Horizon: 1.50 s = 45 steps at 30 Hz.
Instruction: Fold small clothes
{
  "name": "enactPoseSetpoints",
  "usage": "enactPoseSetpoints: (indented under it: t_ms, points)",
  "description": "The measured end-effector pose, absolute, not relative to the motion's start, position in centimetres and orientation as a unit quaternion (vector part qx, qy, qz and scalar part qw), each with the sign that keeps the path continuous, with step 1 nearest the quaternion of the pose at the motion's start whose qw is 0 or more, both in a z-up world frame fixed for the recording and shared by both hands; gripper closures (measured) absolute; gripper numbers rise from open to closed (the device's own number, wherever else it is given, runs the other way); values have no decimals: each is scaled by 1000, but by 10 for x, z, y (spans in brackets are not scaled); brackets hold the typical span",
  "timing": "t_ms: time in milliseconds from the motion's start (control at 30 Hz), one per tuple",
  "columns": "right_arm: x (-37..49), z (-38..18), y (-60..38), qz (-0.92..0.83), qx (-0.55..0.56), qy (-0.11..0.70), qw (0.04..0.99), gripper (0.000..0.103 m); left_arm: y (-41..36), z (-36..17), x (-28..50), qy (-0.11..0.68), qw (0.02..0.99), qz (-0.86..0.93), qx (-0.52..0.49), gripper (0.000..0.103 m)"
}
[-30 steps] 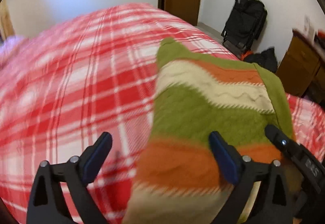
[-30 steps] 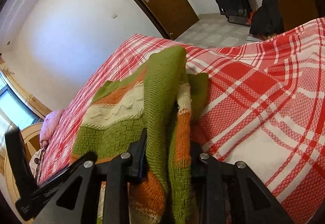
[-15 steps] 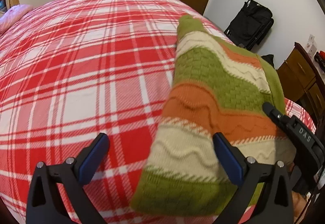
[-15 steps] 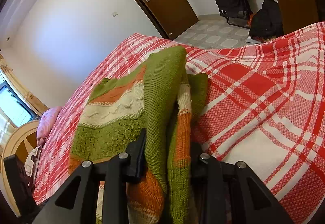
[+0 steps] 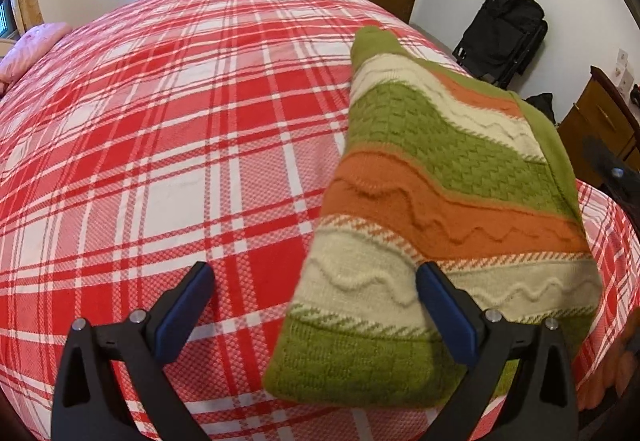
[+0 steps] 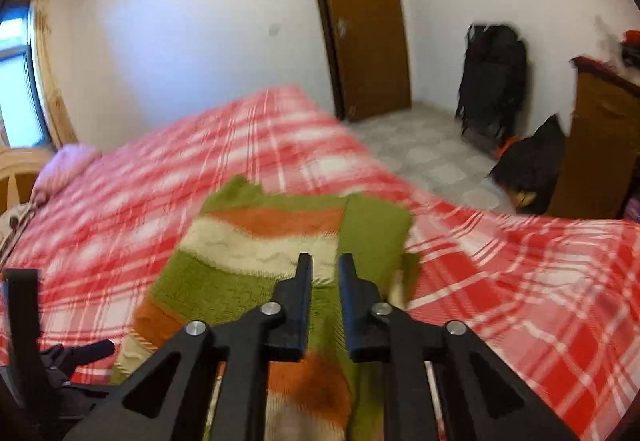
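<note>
A folded knitted sweater (image 5: 440, 201) with green, orange and cream stripes lies flat on the red plaid bed (image 5: 160, 121). My left gripper (image 5: 316, 297) is open wide above the bed, its right finger over the sweater's near edge, holding nothing. In the right wrist view the sweater (image 6: 248, 249) lies below and ahead of my right gripper (image 6: 325, 269). Its jaws stand a narrow gap apart with nothing between them. That view is blurred by motion.
A pink pillow (image 5: 32, 45) lies at the bed's far left. A brown door (image 6: 360, 25), a black folded pushchair (image 6: 492, 77), a black bag (image 6: 532, 161) and a wooden dresser (image 6: 600, 137) stand beyond the bed on the right. The tiled floor (image 6: 432, 153) shows there.
My right gripper has let go of the sweater's folded edge and lifted up and back. The sweater now lies flat. My left gripper has drawn back a little, still open.
</note>
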State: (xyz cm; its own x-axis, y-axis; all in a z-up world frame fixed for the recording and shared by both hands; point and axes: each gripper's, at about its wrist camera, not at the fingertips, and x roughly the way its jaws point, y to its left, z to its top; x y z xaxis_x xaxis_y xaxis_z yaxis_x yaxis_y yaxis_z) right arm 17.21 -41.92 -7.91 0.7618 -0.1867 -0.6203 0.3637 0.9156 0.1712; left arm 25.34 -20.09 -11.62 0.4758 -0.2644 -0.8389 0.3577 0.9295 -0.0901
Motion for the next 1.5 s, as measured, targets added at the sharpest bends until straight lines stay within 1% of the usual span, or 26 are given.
enactPoseSetpoints:
  t_ms: [67, 167, 233, 367, 467, 533, 667, 767, 800, 900, 1000, 1167, 1333, 1400, 1433, 1467, 1500]
  points:
    - [183, -98, -432, -155, 158, 339, 914, 90, -204, -118, 256, 485, 856, -174, 52, 0]
    - [185, -104, -442, -161, 166, 335, 913, 91, -209, -119, 257, 485, 856, -169, 61, 0]
    - [188, -109, -451, -169, 178, 337, 909, 93, -214, -119, 258, 479, 859, -167, 70, 0]
    - [193, -117, -463, -168, 199, 333, 907, 94, -222, -119, 263, 473, 862, -169, 70, 0]
    - [198, -111, -450, -179, 151, 350, 907, 94, -224, -121, 267, 464, 865, -180, 70, 0]
    - [194, -104, -442, -185, 127, 352, 909, 94, -220, -121, 268, 473, 860, -180, 60, 0]
    - [151, -76, -408, -175, 110, 307, 929, 93, -208, -119, 262, 498, 847, -182, 46, 0]
    - [119, -68, -381, -147, 108, 301, 936, 93, -201, -119, 252, 504, 843, -181, 48, 0]
    - [109, -69, -371, -136, 109, 310, 935, 91, -199, -119, 249, 505, 842, -182, 48, 0]
    - [86, -83, -354, -112, 125, 330, 929, 91, -195, -116, 240, 508, 839, -189, 49, 0]
    - [74, -110, -347, -108, 141, 360, 916, 91, -189, -117, 229, 512, 835, -196, 50, 0]
    - [59, -123, -343, -113, 140, 349, 920, 90, -170, -122, 214, 515, 834, -192, 48, 0]
    - [47, -132, -339, -119, 176, 368, 905, 90, -161, -128, 198, 509, 843, -147, 92, 0]
    - [37, -136, -334, -123, 188, 369, 902, 87, -158, -128, 190, 506, 844, -149, 94, 0]
    - [31, -136, -329, -121, 188, 366, 903, 79, -158, -128, 187, 505, 845, -149, 96, 0]
    - [27, -136, -326, -117, 188, 366, 904, 66, -158, -128, 182, 503, 845, -149, 101, 0]
    - [22, -136, -320, -111, 188, 366, 905, 59, -158, -128, 178, 501, 846, -149, 106, 0]
